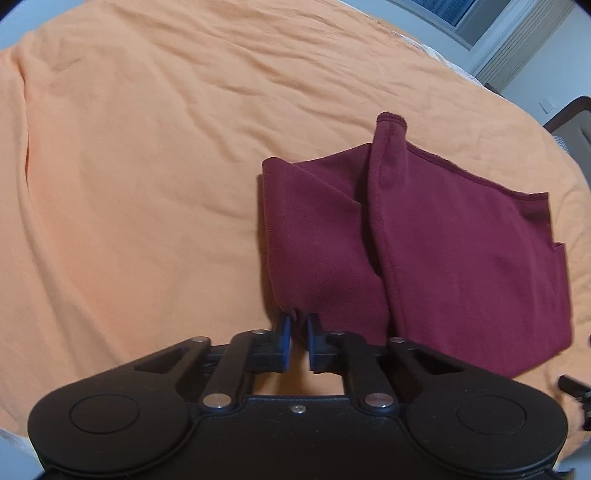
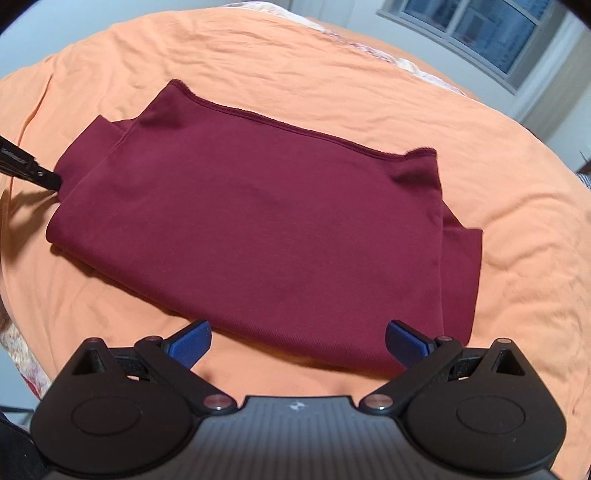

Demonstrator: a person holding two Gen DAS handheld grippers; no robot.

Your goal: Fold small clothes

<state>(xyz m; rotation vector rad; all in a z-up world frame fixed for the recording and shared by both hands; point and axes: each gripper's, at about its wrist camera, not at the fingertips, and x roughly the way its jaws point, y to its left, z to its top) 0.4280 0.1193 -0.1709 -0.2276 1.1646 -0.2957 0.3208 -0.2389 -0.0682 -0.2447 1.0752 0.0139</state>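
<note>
Nearest to me, the left gripper (image 1: 298,323) is pinching a corner of the dark red garment (image 1: 424,251); its blue pads (image 1: 283,332) are sitting almost together with a small bunch of cloth caught between their tips. That corner is lifting slightly off the orange bedsheet (image 1: 129,166), and the fabric is pulling up into a ridge that is running away from the pinched corner toward the garment's far hemmed edge. Seen from the right wrist camera, the same gripper is showing as a black tip touching the garment's left side (image 2: 44,177).

The right gripper (image 2: 297,343) is hovering just off the garment's near edge, its jaws spread wide and holding nothing; one blue pad (image 2: 188,343) is hanging over bare sheet beside the near edge, the other is overlapping the garment's near right corner, though I cannot tell whether it is touching.

The garment (image 2: 251,221) is lying partly folded in the middle of the bedsheet (image 2: 498,229), a flat layer on top with a second layer peeking out along its right side and a stitched hem running along the far edge.

Beyond the garment, the wrinkled sheet is stretching away, and past it a window (image 2: 476,29) is showing in a pale wall.
</note>
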